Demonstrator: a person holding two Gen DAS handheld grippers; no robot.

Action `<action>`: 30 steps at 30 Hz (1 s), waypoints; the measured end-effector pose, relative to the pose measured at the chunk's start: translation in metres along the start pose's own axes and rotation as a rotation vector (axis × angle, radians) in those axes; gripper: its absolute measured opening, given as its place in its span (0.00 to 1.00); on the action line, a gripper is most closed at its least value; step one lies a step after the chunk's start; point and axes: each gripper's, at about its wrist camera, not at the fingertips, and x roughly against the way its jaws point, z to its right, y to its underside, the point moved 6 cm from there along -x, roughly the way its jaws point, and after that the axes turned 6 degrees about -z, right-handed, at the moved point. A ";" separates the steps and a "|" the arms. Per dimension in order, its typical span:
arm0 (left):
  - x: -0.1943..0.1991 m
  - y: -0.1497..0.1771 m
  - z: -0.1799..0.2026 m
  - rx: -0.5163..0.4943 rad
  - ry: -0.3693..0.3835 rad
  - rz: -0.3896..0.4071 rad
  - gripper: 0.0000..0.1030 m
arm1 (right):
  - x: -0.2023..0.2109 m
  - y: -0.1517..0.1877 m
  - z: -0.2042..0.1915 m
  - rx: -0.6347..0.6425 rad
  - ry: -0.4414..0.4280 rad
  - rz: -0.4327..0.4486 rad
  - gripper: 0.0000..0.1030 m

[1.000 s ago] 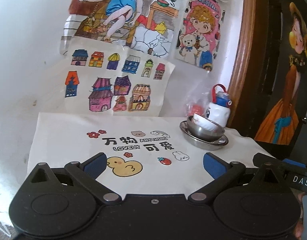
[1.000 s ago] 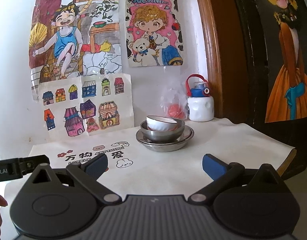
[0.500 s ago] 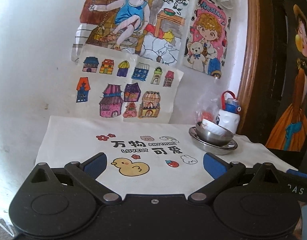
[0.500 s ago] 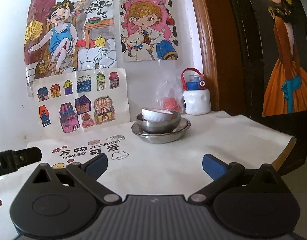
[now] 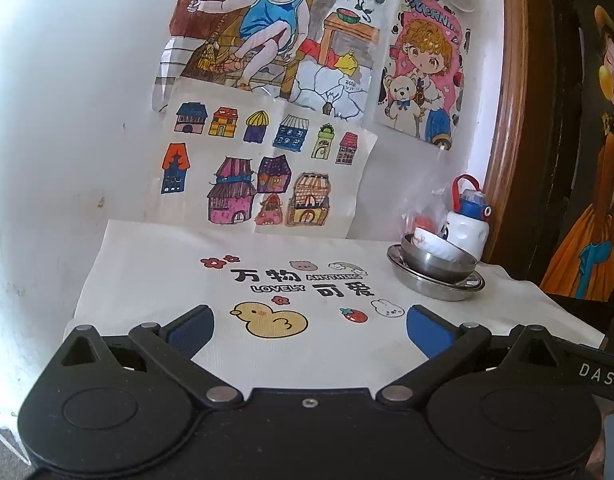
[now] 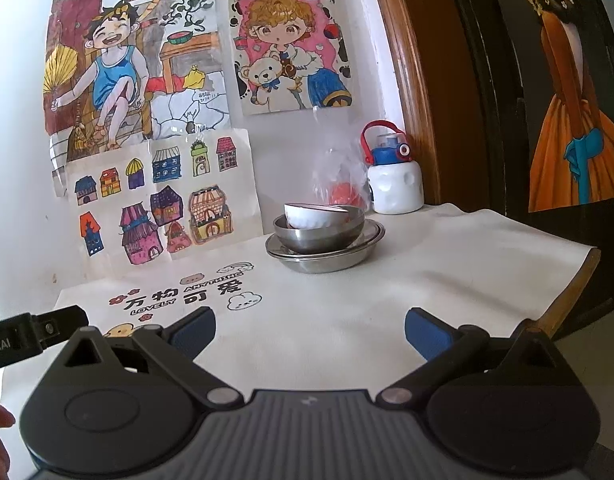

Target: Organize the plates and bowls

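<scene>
A small white bowl (image 6: 313, 216) sits tilted inside a steel bowl (image 6: 321, 234), which rests on a steel plate (image 6: 327, 258) at the back of the white cloth. The same stack shows at the far right in the left wrist view: white bowl (image 5: 433, 242), steel bowl (image 5: 437, 266), steel plate (image 5: 439, 286). My left gripper (image 5: 309, 328) is open over the cloth's near edge, nothing between its blue pads. My right gripper (image 6: 310, 330) is also open and empty, well short of the stack.
A white bottle with a red handle (image 6: 395, 178) and a clear bag holding something red (image 6: 341, 188) stand behind the stack by the wall. Drawings hang on the wall. The printed tablecloth (image 6: 447, 264) ends at a wooden table edge (image 6: 575, 292) on the right.
Both grippers have pulled back and dropped lower, so the stack looks farther away and nearer eye level. Both stayed open. The bowls and plate have not moved.
</scene>
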 end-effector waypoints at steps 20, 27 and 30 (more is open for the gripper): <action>0.004 0.001 -0.001 0.005 -0.005 0.000 0.99 | 0.002 0.001 0.000 0.006 -0.003 -0.001 1.00; 0.004 0.002 -0.001 0.005 -0.006 -0.001 0.99 | 0.003 0.000 -0.001 0.004 -0.002 0.002 1.00; 0.004 0.002 -0.001 0.005 -0.006 0.000 0.99 | 0.003 0.000 -0.001 0.004 -0.003 0.001 1.00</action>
